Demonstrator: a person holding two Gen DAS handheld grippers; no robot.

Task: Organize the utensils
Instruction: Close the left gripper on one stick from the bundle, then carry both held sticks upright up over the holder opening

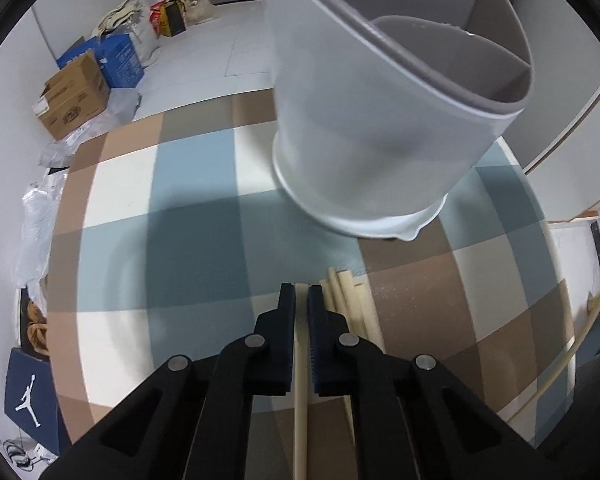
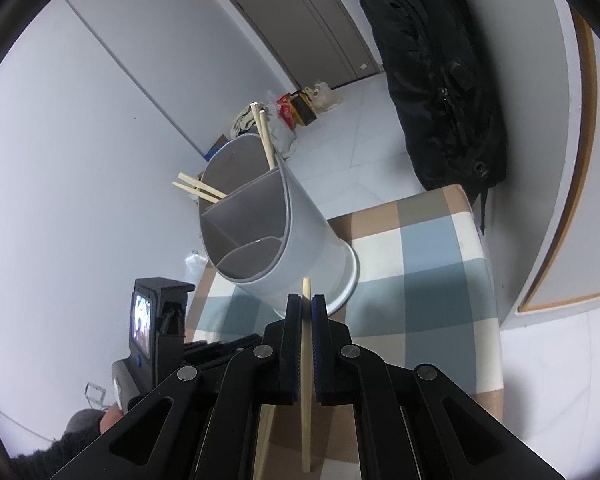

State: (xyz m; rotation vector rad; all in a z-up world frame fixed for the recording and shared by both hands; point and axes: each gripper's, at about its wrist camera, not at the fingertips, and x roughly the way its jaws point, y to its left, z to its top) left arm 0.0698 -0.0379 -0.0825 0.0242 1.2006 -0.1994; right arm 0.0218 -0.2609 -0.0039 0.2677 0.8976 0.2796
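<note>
Chopsticks are the whole game here. Left claw [image 1: 301,294] is pinched tight on one chopstick [image 1: 300,400], right above the loose pile [image 1: 354,304] on the checked surface [image 1: 188,248]. Right claw [image 2: 307,303] is clamped on its own stick [image 2: 306,380], pointing at the grey holder [image 2: 276,236] at the far end, which has four sticks [image 2: 265,136] in its back slots. I'd lift the left one straight up so the pile doesn't scatter, then tip it thin end down over a free slot before letting go.
</note>
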